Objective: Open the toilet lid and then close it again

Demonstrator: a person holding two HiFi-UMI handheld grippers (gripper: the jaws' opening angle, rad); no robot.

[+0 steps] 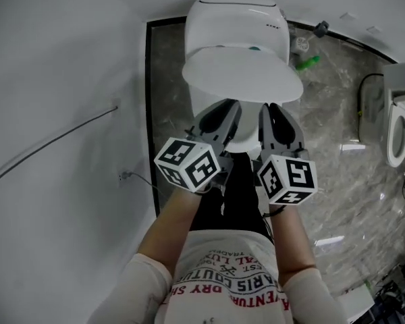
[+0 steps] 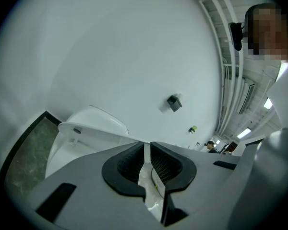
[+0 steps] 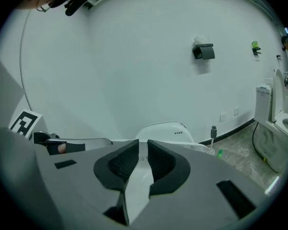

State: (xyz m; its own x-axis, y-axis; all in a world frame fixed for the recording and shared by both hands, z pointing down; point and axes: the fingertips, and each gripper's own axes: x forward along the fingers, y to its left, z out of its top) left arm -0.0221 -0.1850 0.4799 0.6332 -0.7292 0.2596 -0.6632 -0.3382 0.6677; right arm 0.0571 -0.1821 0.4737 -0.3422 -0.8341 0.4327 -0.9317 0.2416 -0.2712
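The white toilet [image 1: 236,19] stands against the wall at the top of the head view. Its lid [image 1: 243,73] is lifted partway off the bowl and tilts up toward me. My left gripper [image 1: 231,106] and right gripper [image 1: 270,110] sit side by side at the lid's front edge. In the left gripper view the left gripper [image 2: 147,150] has a white strip of the lid [image 2: 146,169] pinched between its black pads. In the right gripper view the right gripper [image 3: 143,150] likewise has the lid edge [image 3: 140,181] filling the gap between its pads. The bowl under the lid is hidden.
A white wall with a thin cable [image 1: 54,140] runs close on the left. Marble floor [image 1: 337,181] spreads to the right, with a green bottle [image 1: 309,62] beside the toilet and a second toilet [image 1: 398,127] at the far right. A small dark box [image 3: 204,51] hangs on the wall.
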